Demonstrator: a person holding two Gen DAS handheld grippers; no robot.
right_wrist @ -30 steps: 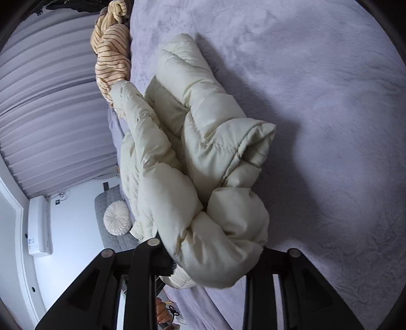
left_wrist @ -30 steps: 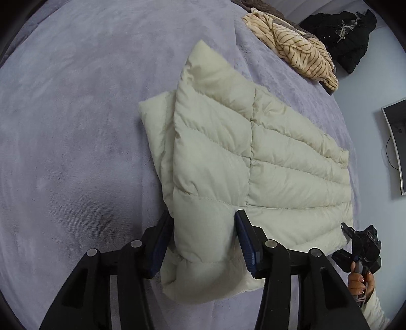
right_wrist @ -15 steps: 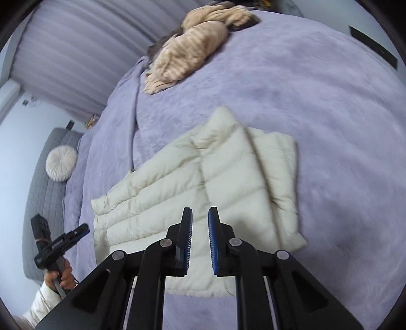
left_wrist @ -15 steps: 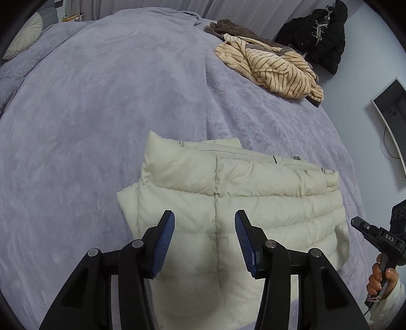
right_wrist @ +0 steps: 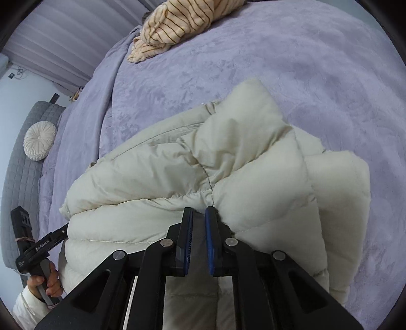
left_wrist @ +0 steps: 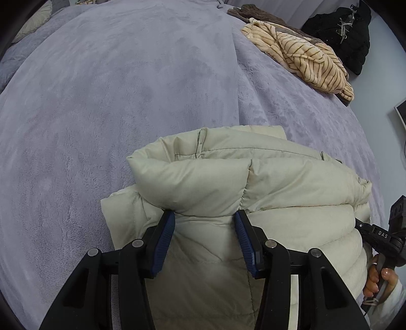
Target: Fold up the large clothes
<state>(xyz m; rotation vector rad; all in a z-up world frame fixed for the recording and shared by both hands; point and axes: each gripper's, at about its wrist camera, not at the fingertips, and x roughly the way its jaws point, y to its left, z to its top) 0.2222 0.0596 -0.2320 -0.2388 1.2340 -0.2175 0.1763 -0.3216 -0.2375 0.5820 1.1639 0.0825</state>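
Observation:
A cream quilted puffer jacket (left_wrist: 253, 193) lies folded on the lilac bedspread (left_wrist: 127, 88). It also shows in the right wrist view (right_wrist: 203, 165). My left gripper (left_wrist: 204, 218) is open, its blue pads astride the folded top edge, right over the jacket. My right gripper (right_wrist: 199, 213) has its pads close together with a narrow empty gap, low over the jacket's quilted seam. Each gripper shows in the other's view, the right gripper (left_wrist: 380, 236) at the jacket's right end and the left gripper (right_wrist: 40, 248) at its left end.
A tan striped garment (left_wrist: 304, 58) lies at the bed's far side, also in the right wrist view (right_wrist: 175, 22). A black coat (left_wrist: 340, 30) hangs by the wall. A round pillow (right_wrist: 39, 143) rests on a grey quilted headboard. A screen edge (left_wrist: 401, 114) is at right.
One second ago both grippers held the jacket bunched up. They let it go folded on the bed, pulled back, and have now moved down close over it.

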